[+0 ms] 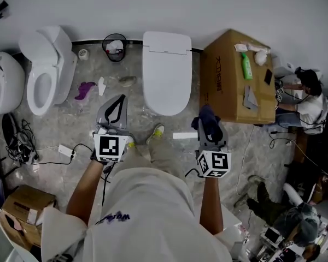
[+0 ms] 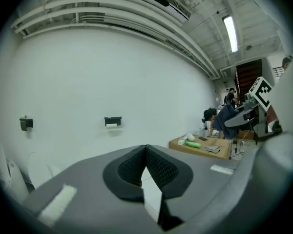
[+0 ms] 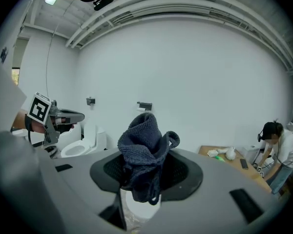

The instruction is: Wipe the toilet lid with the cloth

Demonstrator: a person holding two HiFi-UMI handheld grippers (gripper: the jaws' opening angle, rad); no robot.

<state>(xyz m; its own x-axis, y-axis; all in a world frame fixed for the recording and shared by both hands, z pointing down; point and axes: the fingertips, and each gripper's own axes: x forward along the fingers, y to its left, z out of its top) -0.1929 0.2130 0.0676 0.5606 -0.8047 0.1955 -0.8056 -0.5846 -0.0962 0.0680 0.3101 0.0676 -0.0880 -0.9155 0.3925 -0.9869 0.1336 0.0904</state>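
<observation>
The white toilet with its lid (image 1: 165, 72) down stands straight ahead against the wall. My right gripper (image 1: 209, 120) hangs in front of the lid's right side, shut on a dark blue knitted cloth (image 1: 206, 118). In the right gripper view the cloth (image 3: 144, 147) bulges up out of the jaws of the right gripper (image 3: 145, 172). My left gripper (image 1: 119, 101) is held at the lid's left, over the floor. Its jaws are shut tip to tip with nothing between them, as the left gripper view shows (image 2: 145, 148).
A cardboard box (image 1: 225, 86) carrying a green bottle (image 1: 246, 65) stands right of the toilet. Left are an open toilet (image 1: 44, 75), another one (image 1: 3, 83), a bin (image 1: 115, 46), a purple rag (image 1: 85, 89) and cables (image 1: 22, 146). A person (image 1: 309, 102) sits far right.
</observation>
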